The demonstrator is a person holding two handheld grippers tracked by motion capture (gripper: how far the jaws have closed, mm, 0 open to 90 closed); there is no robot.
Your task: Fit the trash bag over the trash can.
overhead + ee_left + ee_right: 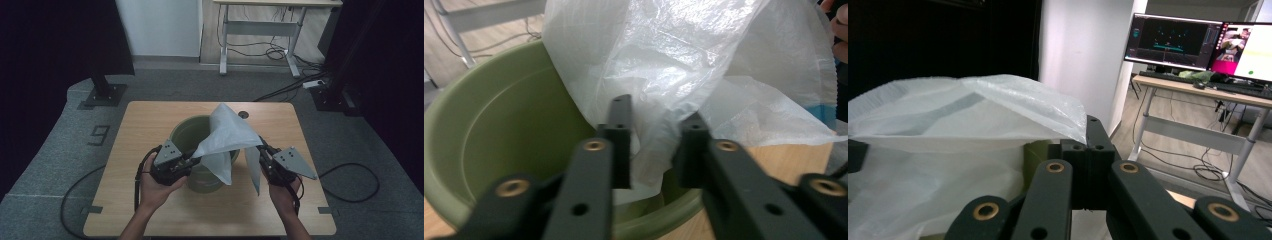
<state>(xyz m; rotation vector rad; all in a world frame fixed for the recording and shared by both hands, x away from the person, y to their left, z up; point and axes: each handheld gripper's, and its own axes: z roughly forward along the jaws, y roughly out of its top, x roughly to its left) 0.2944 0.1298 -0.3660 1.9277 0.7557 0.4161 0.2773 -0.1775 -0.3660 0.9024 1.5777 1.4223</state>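
A white translucent plastic bag (pixel 227 132) hangs spread over an olive-green bucket (pixel 186 131) at the middle of the wooden table (pixel 145 120). My left gripper (pixel 194 160) is at the bucket's near-left rim. In the left gripper view the jaws (pixel 654 137) stand apart with a fold of the bag (pixel 674 60) between them, above the bucket (pixel 499 125). My right gripper (pixel 261 145) is at the bucket's right, shut on the bag's edge. In the right gripper view its jaws (pixel 1087 145) meet where the bag (pixel 948 150) ends, and a bit of bucket (pixel 1035 150) shows behind.
A small round hole (pixel 243 115) lies in the table behind the bucket. Dark stands (pixel 102 92) flank the table on the carpet. A white-legged desk (pixel 260 25) with loose cables stands at the back, and monitors (pixel 1173 42) are lit on it.
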